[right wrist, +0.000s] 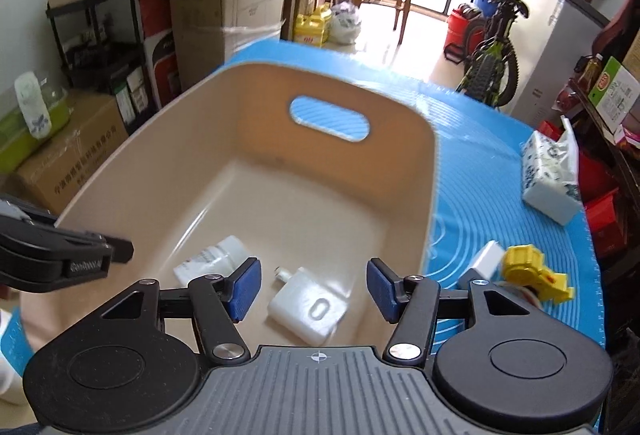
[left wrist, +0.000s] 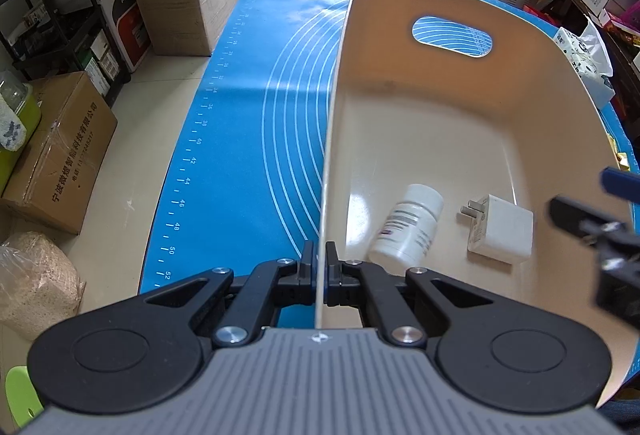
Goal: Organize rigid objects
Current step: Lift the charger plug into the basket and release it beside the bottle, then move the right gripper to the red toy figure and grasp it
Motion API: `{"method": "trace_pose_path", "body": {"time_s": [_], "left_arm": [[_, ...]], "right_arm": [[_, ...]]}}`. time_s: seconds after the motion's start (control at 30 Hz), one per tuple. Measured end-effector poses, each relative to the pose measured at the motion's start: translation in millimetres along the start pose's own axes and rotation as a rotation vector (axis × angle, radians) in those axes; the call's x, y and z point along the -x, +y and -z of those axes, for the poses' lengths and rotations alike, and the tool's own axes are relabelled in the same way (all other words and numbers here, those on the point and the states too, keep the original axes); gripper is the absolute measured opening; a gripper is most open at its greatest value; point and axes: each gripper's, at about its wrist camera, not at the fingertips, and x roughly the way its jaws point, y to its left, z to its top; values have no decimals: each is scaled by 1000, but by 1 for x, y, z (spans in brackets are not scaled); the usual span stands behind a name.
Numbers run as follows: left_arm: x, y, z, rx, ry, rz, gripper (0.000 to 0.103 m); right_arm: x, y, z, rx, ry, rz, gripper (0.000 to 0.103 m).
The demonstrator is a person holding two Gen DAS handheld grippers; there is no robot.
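A beige plastic bin [left wrist: 400, 115] with a handle slot stands on the blue mat [left wrist: 256, 75]. My left gripper [left wrist: 319, 259] is shut on the bin's left wall near its near corner. Inside the bin lie a white pill bottle [left wrist: 408, 225] and a white charger plug [left wrist: 500, 229]. In the right wrist view my right gripper [right wrist: 314, 287] is open and empty, above the charger [right wrist: 306, 309] inside the bin [right wrist: 248, 139]; the bottle [right wrist: 212, 259] lies to its left. A yellow toy [right wrist: 528, 271] and a small white block [right wrist: 486, 259] lie on the mat right of the bin.
A tissue pack [right wrist: 550, 175] sits on the mat's right side. Cardboard boxes [left wrist: 52, 155] and a black shelf [left wrist: 60, 15] stand on the floor to the left. A bicycle [right wrist: 492, 55] stands beyond the table.
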Motion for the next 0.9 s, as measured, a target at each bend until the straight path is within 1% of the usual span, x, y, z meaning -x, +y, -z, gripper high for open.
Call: {"method": "trace_pose_path", "body": {"time_s": [0.1,0.17,0.3,0.4,0.5,0.67,0.77,0.9], "left_arm": [[0,0,0,0,0,1,4],[0,0,0,-1,0,0,4],[0,-1,0,2,0,3,4],[0,-1,0,2,0,4,4],[0,-1,0,2,0,3,4],[-1,-3,0,1,-1,1,4],[-1,-3,1,0,0,1,4],[-1,-2,1,-1,-1,0,4]], "right_arm": [[14,-16,1,-20,-51,-2,68],[19,-27,2,-32,-65,34,68],[25,-59,5,-98,-55,49,68],[24,-83,12,-125,-44,103,68],[18,-107,22,-183,-8,137,68],[-3,-128,39,-287,90,147,68],[-13,-136,51,-362,152,117,68],[-21,-138,61,-433,200,74,68]]}}
